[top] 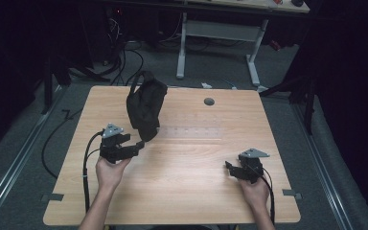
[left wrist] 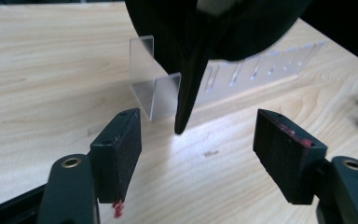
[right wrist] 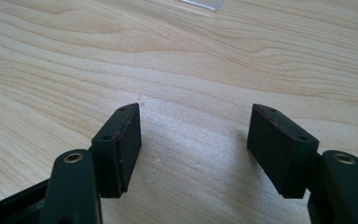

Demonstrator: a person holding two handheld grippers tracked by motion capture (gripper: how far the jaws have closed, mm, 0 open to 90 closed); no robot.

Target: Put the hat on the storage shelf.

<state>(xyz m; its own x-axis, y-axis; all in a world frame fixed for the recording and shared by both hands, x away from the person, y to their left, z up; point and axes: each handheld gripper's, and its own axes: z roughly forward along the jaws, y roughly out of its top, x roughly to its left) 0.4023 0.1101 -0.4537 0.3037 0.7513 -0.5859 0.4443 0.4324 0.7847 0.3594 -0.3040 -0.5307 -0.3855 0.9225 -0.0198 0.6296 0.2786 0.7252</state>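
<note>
The left gripper point(top: 136, 145) was just sitting there with its jaws spread wide, nothing pinched between them. Right ahead of it the black cap point(top: 145, 105) was perched on a clear acrylic stand point(left wrist: 156, 91), its brim tip hanging down just past the jaws (close, but not touching either pad). Off to its right, well apart, the right gripper point(top: 230, 167) was low over the wooden table point(top: 191, 191), jaws also apart and empty.

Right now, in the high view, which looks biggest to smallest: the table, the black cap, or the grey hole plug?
1. Table
2. Black cap, hanging on a clear stand
3. Grey plug, by far the smallest
</note>
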